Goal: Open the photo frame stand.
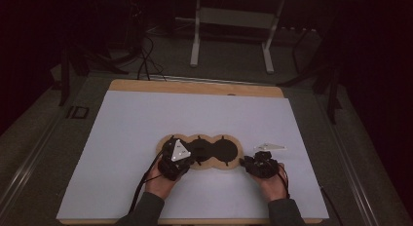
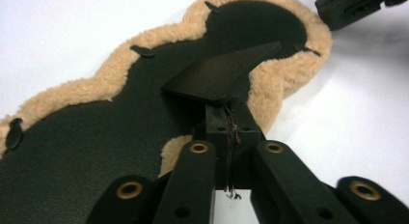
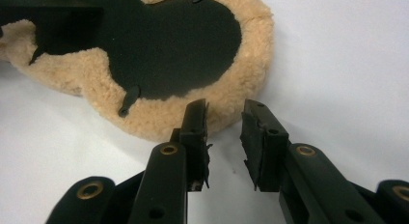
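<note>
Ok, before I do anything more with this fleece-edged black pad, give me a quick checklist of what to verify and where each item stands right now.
1. Left gripper has a grip: ok. Its jaws are shut on a thin black flap lifted from the pad.
2. Right gripper is free: ok. Its jaws stand open, nothing between them.
3. Right gripper is lined up with the pad's edge: ok. The fleece rim lies just ahead of its tips, not yet touched.
4. Pad lies flat on the white sheet: ok, apart from the lifted flap.
5. What the flap is and whether it is attached to the pad: cannot tell.
</note>
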Motion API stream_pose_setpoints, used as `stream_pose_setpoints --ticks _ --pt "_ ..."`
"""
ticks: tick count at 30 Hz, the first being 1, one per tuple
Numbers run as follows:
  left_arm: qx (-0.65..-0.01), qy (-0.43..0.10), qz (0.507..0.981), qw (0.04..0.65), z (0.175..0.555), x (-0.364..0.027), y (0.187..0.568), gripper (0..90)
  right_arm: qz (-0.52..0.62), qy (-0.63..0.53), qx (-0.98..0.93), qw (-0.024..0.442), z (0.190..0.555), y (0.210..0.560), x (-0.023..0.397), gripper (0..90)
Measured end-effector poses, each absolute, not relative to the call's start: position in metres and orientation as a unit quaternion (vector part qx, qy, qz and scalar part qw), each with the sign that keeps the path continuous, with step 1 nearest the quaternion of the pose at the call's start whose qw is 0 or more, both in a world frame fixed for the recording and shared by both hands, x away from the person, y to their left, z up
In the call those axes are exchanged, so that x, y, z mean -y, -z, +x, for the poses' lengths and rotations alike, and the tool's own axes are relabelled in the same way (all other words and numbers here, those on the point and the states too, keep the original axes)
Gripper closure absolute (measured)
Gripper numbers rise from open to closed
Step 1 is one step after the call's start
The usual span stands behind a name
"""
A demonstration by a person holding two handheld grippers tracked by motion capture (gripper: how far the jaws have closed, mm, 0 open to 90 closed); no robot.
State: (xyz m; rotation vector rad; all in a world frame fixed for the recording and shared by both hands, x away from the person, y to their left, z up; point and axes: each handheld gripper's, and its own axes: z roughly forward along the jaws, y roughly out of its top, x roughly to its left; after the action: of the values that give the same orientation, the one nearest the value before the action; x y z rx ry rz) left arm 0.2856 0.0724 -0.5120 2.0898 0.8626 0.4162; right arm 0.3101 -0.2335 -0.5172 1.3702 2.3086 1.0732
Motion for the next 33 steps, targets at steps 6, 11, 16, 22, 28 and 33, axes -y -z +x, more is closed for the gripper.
stream_pose_setpoints --ticks 6,11,16,22,28,33 --pt "-0.337 -0.161 0.834 0.407 0.285 -0.069 0.514 74.4 0.470 -0.369 -0.792 0.125 0.310 0.517 0.234 71.3" --pt "-0.345 -0.171 0.835 0.393 0.287 -0.069 0.516 65.9 0.471 -0.370 -0.791 0.125 0.310 0.517 0.234 71.2" --pt "-0.347 -0.184 0.828 0.400 0.288 -0.071 0.514 56.2 0.470 -0.369 -0.792 0.125 0.310 0.517 0.234 71.0" --pt "-0.344 -0.202 0.831 0.388 0.293 -0.068 0.516 48.9 0.470 -0.369 -0.792 0.125 0.310 0.517 0.234 70.9" --pt "-0.330 -0.216 0.835 0.385 0.299 -0.060 0.514 48.9 0.469 -0.372 -0.791 0.124 0.310 0.517 0.234 70.6" --pt "-0.308 -0.219 0.843 0.382 0.304 -0.052 0.512 52.1 0.471 -0.374 -0.789 0.124 0.309 0.516 0.235 70.3"
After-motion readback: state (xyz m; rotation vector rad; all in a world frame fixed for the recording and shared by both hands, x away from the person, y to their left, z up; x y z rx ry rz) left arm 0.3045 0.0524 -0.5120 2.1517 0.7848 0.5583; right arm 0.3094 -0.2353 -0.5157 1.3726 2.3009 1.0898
